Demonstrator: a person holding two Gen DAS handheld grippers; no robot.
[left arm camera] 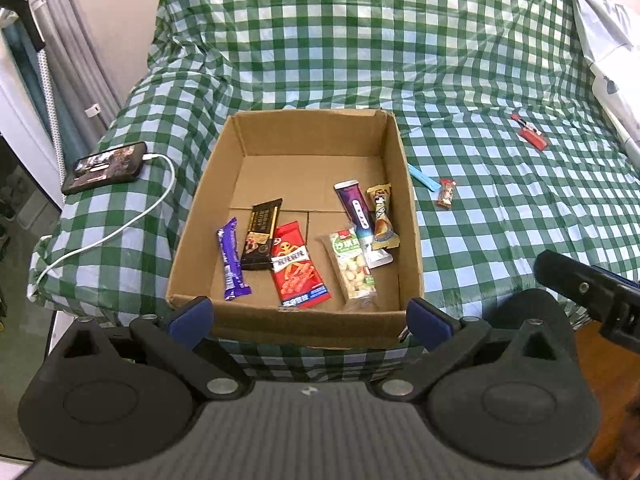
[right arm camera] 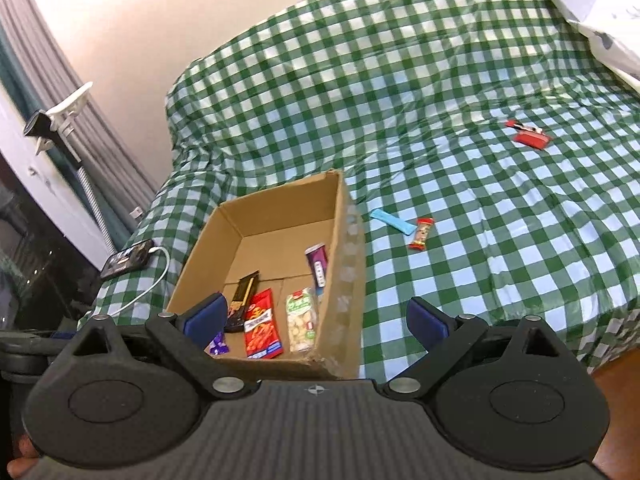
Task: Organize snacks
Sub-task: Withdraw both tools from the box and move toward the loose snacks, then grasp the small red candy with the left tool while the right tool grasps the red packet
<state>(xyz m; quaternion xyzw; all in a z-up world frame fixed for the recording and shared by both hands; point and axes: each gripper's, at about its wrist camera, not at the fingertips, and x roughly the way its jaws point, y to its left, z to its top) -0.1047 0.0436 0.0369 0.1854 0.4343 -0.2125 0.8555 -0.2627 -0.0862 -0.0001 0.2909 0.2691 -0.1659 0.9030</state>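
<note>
A cardboard box [left arm camera: 394, 160] [right arm camera: 348, 240] sits on the checked bed and holds several snack packets, among them a red packet [left arm camera: 298, 268] [right arm camera: 262, 326], a nut packet [left arm camera: 352, 264] [right arm camera: 302, 320] and a purple bar [left arm camera: 232, 260]. On the cloth to the right lie a blue stick [left arm camera: 420, 176] [right arm camera: 390, 221], a small red candy [left arm camera: 446, 194] [right arm camera: 421, 233] and a red packet [left arm camera: 530, 132] [right arm camera: 528, 134] farther off. My left gripper [left arm camera: 308, 316] is open and empty before the box's near wall. My right gripper [right arm camera: 316, 320] is open and empty, over the box's near right corner.
A phone [left arm camera: 106, 166] [right arm camera: 127, 259] on a white cable [left arm camera: 120, 228] lies at the bed's left edge. Curtains and a white stand are at far left. White bedding [left arm camera: 608, 32] is piled at the back right. The right gripper's body [left arm camera: 588, 292] shows in the left wrist view.
</note>
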